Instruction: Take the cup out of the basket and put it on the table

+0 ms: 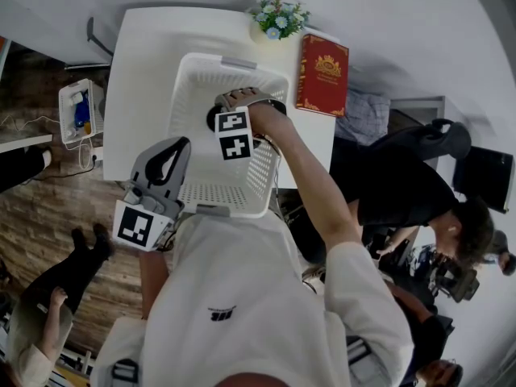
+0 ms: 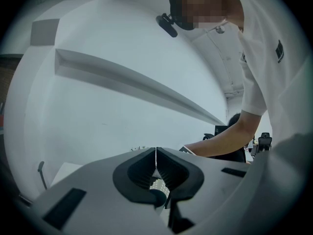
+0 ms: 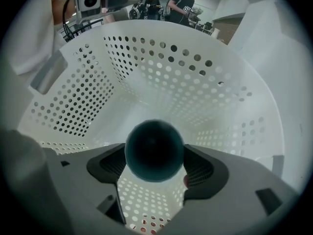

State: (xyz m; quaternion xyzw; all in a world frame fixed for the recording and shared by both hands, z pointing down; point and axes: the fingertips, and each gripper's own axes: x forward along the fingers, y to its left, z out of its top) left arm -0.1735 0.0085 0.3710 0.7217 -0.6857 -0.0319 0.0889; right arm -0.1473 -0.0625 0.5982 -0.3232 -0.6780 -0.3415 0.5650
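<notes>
**Right gripper [image 3: 155, 154] clamped on cup [image 3: 154, 143] in basket [image 3: 195, 82]**

Dark cup at lower centre of right gripper view, pressed between both pads, inside the perforated white basket. Basket on white table [image 1: 145, 71], upper centre of head view. Left gripper [image 2: 155, 153], lower left there: jaws together, empty.

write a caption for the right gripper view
Right gripper fingers grip the dark cup inside the perforated white basket

From the head view the cup [image 1: 213, 119] is only a dark sliver, mostly hidden behind the right gripper [image 1: 232, 127]. The basket [image 1: 193, 79] and the person cover the near edge of the bench [image 1: 145, 71].
</notes>
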